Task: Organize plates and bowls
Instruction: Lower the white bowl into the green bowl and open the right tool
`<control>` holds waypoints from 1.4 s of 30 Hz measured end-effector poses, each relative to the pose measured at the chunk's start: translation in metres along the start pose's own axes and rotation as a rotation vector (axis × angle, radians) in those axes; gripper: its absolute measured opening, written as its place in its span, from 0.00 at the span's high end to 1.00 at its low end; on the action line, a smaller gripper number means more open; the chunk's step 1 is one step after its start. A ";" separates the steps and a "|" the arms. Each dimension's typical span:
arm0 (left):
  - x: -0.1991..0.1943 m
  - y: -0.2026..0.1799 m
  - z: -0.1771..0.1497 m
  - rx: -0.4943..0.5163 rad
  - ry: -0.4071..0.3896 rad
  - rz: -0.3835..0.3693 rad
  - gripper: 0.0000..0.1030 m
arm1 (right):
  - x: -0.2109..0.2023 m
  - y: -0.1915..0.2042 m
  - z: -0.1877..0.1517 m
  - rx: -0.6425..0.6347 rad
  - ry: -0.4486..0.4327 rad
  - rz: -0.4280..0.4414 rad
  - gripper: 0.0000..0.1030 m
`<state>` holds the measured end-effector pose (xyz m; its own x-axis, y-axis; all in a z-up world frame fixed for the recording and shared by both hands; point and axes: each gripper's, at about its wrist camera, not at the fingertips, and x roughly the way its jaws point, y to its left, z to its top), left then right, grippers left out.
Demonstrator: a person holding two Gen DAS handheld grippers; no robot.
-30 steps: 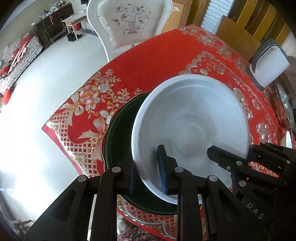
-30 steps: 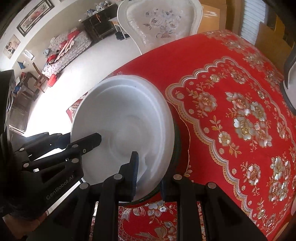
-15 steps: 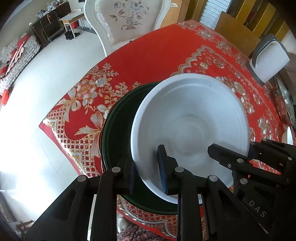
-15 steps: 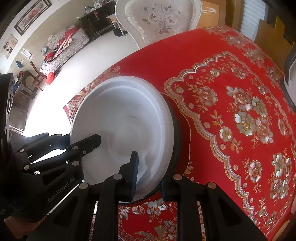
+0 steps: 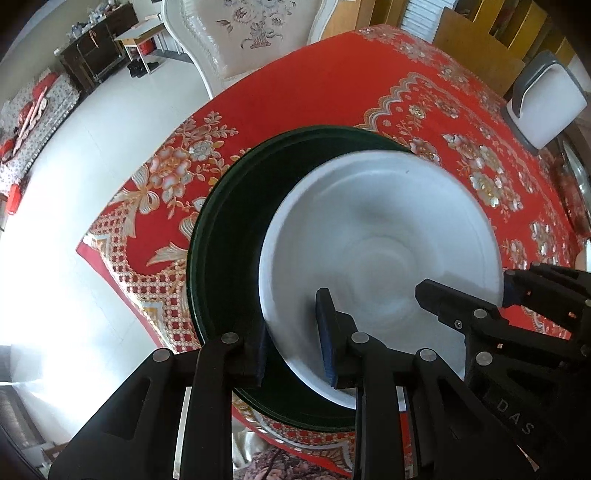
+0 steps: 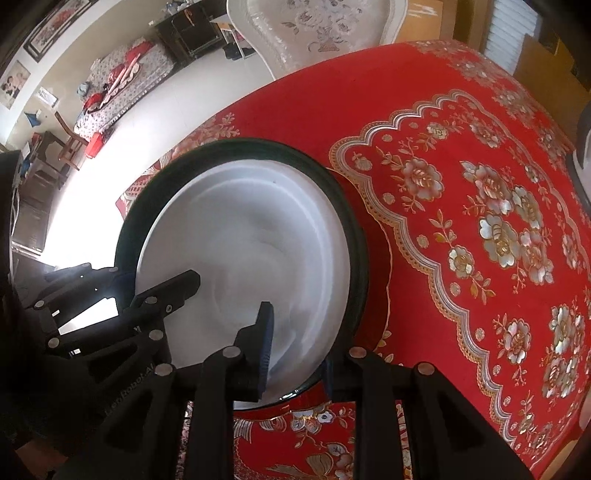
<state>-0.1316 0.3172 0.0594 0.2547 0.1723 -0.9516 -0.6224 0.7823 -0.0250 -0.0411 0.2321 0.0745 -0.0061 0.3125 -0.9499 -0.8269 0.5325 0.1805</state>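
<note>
A white bowl [image 5: 380, 236] sits inside a larger dark green plate [image 5: 229, 236] on the red floral tablecloth [image 5: 317, 88]. My left gripper [image 5: 295, 332] is shut on the bowl's near left rim, one finger inside and one outside. My right gripper [image 6: 295, 343] is shut on the bowl's near right rim in the same way. In the right wrist view the white bowl [image 6: 251, 243] lies within the dark green plate [image 6: 354, 229]. Each gripper shows in the other's view.
A white upholstered chair [image 5: 251, 33] stands behind the table's far edge. A grey and white chair [image 5: 543, 107] is at the right. The table corner and bright tiled floor [image 5: 74, 192] lie to the left of the plate.
The white bowl, held by both grippers, has come down from a tilt above the green plate and now lies lower inside it. More of the plate's rim shows around it.
</note>
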 end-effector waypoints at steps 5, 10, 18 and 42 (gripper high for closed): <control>0.002 0.000 0.002 0.016 -0.007 0.029 0.77 | -0.001 0.000 0.005 -0.009 -0.002 -0.025 0.74; 0.005 0.000 0.006 0.030 -0.011 0.050 0.77 | -0.008 -0.003 0.006 -0.003 -0.008 -0.019 0.72; 0.008 -0.002 0.011 0.062 -0.017 0.106 0.77 | -0.017 0.000 0.001 -0.012 -0.002 -0.018 0.70; -0.043 -0.010 0.019 0.021 -0.111 0.017 0.48 | -0.043 -0.027 -0.011 0.078 -0.085 0.039 0.60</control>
<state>-0.1227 0.3131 0.1067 0.3253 0.2499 -0.9120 -0.6121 0.7908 -0.0017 -0.0247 0.1959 0.1073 0.0130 0.3977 -0.9174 -0.7807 0.5773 0.2392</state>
